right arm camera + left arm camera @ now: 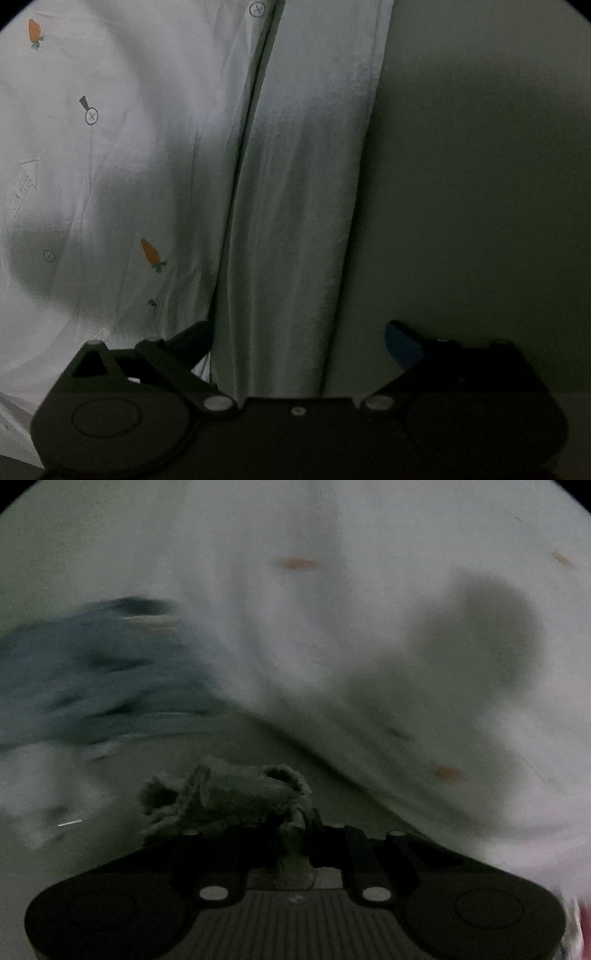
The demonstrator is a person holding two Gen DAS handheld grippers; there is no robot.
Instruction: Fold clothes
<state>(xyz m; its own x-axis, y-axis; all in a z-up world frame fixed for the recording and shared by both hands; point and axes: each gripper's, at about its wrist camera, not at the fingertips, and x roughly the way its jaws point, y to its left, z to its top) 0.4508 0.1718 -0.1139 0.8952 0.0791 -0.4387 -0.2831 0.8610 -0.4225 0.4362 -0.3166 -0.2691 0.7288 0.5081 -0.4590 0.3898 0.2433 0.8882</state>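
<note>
The white garment [122, 155] is thin woven cloth, matt, creased, printed with small carrots. The bunched grey fabric [229, 797] looks coarse, knit perhaps, though blur hides much. Both gripper bodies look like matt black plastic with dull metal pins.

Wide-open right hand-held gripper [299, 343] over white carrot-print garment [155, 147] on grey surface [480, 184]

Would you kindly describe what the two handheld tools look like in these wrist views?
Both are matt black. The left tool has a ribbed central plate, two round side housings and pale round pivot pins. The right tool has the same rounded housings and pale pins, with angled black link arms; one finger bears a blue pad. No cables or sleeves show.
</note>
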